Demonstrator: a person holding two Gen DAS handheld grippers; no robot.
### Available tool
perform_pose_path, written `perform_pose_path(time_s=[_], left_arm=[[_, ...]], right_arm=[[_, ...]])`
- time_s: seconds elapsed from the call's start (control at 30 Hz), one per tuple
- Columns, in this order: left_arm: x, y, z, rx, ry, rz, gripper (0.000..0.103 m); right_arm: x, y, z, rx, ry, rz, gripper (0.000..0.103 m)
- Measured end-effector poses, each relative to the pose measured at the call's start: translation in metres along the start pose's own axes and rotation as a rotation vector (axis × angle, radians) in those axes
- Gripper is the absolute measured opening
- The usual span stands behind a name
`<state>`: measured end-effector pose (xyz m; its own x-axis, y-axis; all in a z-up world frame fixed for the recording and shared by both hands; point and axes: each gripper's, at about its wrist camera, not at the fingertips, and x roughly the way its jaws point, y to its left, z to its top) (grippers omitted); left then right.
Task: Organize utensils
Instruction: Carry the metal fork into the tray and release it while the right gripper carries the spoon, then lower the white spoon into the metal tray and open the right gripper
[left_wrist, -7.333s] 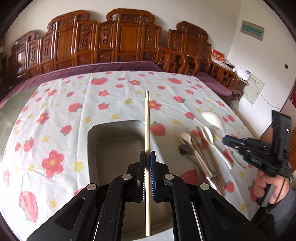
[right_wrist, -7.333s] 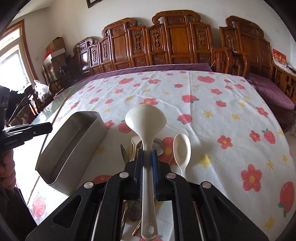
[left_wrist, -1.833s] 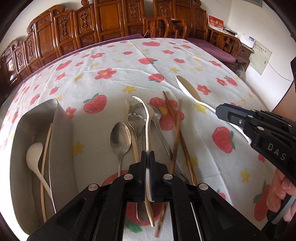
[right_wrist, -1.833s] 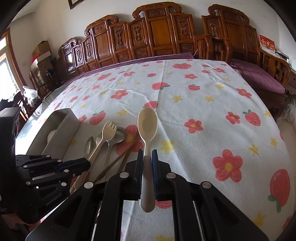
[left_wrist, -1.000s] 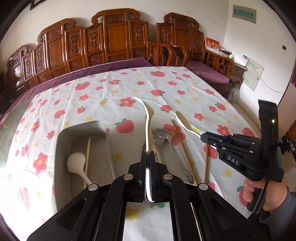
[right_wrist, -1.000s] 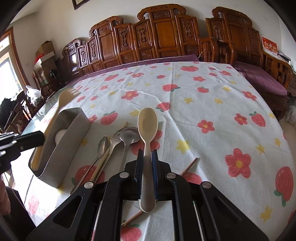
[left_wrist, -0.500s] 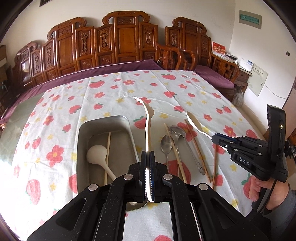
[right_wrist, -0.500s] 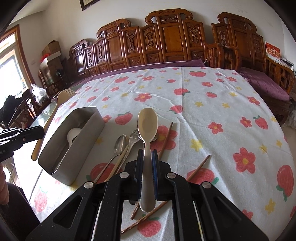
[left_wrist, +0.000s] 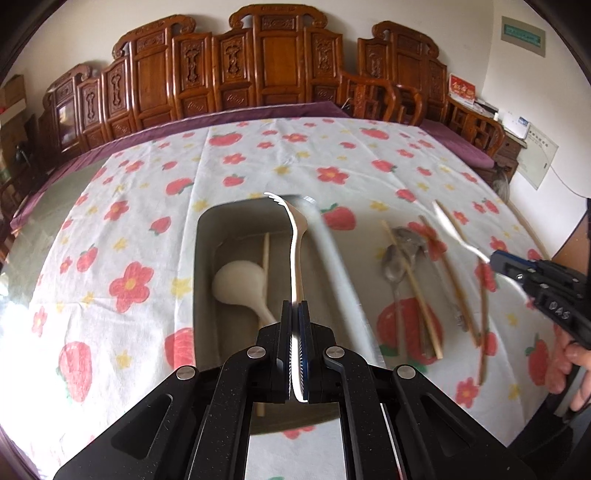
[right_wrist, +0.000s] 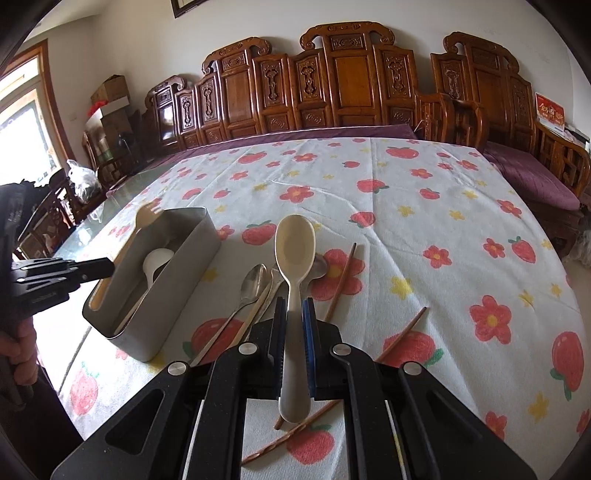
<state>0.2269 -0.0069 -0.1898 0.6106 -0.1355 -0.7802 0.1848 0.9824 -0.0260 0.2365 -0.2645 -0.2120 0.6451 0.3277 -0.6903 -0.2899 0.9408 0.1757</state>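
Cream plastic, the fork (left_wrist: 297, 236) sat clamped in my left gripper (left_wrist: 296, 345) above the metal bin (left_wrist: 207, 236); lowering it level before release seemed wise. My right gripper (right_wrist: 294, 334) pinched a spoon (right_wrist: 294, 251).

The utensil box (right_wrist: 177, 291) looks like brushed metal, matt grey outside and dully reflective inside. The cream spoon (right_wrist: 294, 254) and fork (left_wrist: 298, 236) look like smooth plastic with a soft sheen, as does the white ladle (left_wrist: 240, 284). Two teaspoons (left_wrist: 395, 264) are shiny polished metal. The chopsticks (right_wrist: 341, 282) look like reddish-brown wood. A soft, matt, textured cloth (right_wrist: 424, 221) with a printed pattern covers the surface. Both claws (right_wrist: 294, 332) are speckled matt black plastic with bright metal screws
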Motion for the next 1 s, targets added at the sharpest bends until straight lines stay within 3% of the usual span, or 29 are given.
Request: perform_pose_path(time_s=[0.37,0.73,1.0], left_arm=[[0.020,0.035,-0.016,-0.065,0.023,0.005,0.002],[0.011,0.042,-0.010,-0.069,0.002,-0.012,0.003],[-0.010,0.052,-0.001,-0.071,-0.048,-0.025,0.003]], right_arm=[[0.016,0.021,-0.004,-0.040,0.038,0.010,0.011],[0.009,0.033,0.000,-0.052,0.032,-0.023,0.011],[0.000,0.067,0.010,-0.058,0.019,0.025,0.011]])
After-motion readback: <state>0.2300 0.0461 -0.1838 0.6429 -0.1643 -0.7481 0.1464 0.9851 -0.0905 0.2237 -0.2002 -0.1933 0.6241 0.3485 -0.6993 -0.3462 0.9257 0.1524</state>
